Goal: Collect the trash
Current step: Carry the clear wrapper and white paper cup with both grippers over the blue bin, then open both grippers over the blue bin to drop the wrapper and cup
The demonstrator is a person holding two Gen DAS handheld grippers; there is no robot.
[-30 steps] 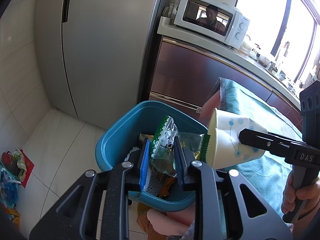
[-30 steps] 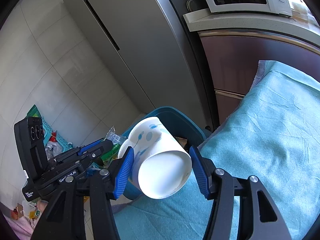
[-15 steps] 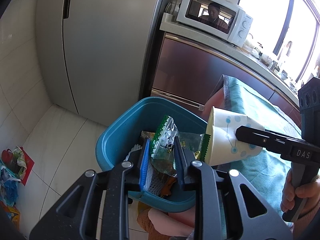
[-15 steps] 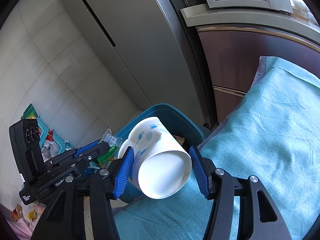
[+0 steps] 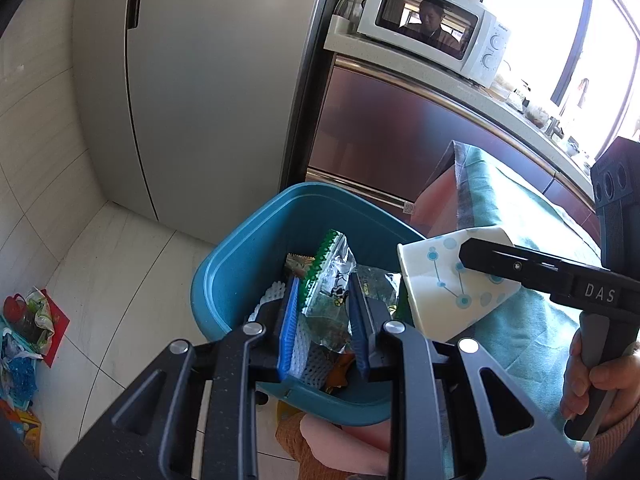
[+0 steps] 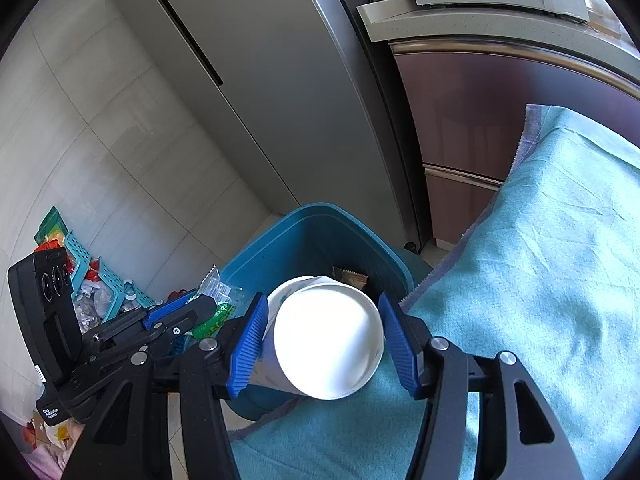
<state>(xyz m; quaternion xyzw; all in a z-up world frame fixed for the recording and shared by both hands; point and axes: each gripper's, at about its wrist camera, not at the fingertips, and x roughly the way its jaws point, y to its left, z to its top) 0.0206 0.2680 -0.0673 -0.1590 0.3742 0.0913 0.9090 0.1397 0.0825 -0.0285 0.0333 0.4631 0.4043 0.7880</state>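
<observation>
Blue ribbed fingers (image 5: 289, 320) of the left gripper (image 5: 322, 320) are clamped on a clear snack wrapper (image 5: 328, 280) with a green serrated edge, holding it upright over the open mouth of the teal bin (image 5: 240, 264). On the right gripper (image 6: 324, 344) both blue pads press the sides of a white paper cup (image 6: 328, 344), gripping it; the cup lies on its side with its open mouth toward the right wrist camera and its base toward the bin (image 6: 304, 232). From the left wrist view the cup (image 5: 444, 284) shows a pattern of pale blue dots joined by thin lines, and it sits at the bin's right rim, just over the edge of the table.

A turquoise cloth (image 6: 540, 280) with a grey hem covers the table, which stands just beside the bin. Inside the bin lie white foam netting (image 5: 272, 296) and other wrappers. The floor is pale tile (image 5: 100, 272). Behind the bin stands a tall grey refrigerator (image 5: 208, 80), and to its right dark reddish-brown cabinets (image 5: 384, 136) under a light counter carrying a white microwave (image 5: 432, 32). Bright windows (image 5: 540, 20) fill the far right. On the floor at left lie a light blue slatted basket (image 6: 104, 280) and mixed colourful litter (image 5: 28, 320). A person's hand (image 5: 596, 380) wraps the right gripper's handle
</observation>
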